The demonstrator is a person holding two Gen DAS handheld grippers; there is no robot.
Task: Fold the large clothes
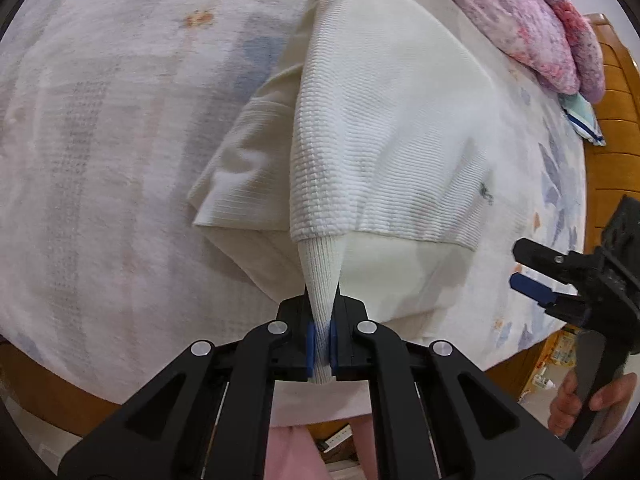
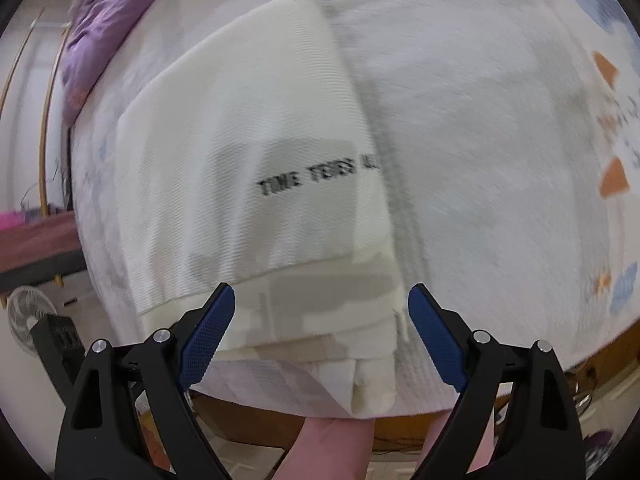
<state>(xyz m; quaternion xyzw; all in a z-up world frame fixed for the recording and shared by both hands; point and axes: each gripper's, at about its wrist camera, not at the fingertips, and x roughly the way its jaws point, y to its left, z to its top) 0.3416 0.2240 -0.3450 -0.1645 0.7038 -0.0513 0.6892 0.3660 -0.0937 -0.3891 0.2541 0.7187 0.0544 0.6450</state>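
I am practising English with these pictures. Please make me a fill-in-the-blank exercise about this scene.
1. The left hand-held gripper is shut on the sweater's ribbed ____.
2. The right hand-held gripper is ____ and holds nothing.
3. The white sweater lies on a ____.
4. The print on the sweater is ____ in colour.

Missing words: cuff; open; bed; black

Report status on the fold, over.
Left gripper shut on sweater cuff. Right gripper open, empty. White sweater half-folded on bed. Nothing in the way.
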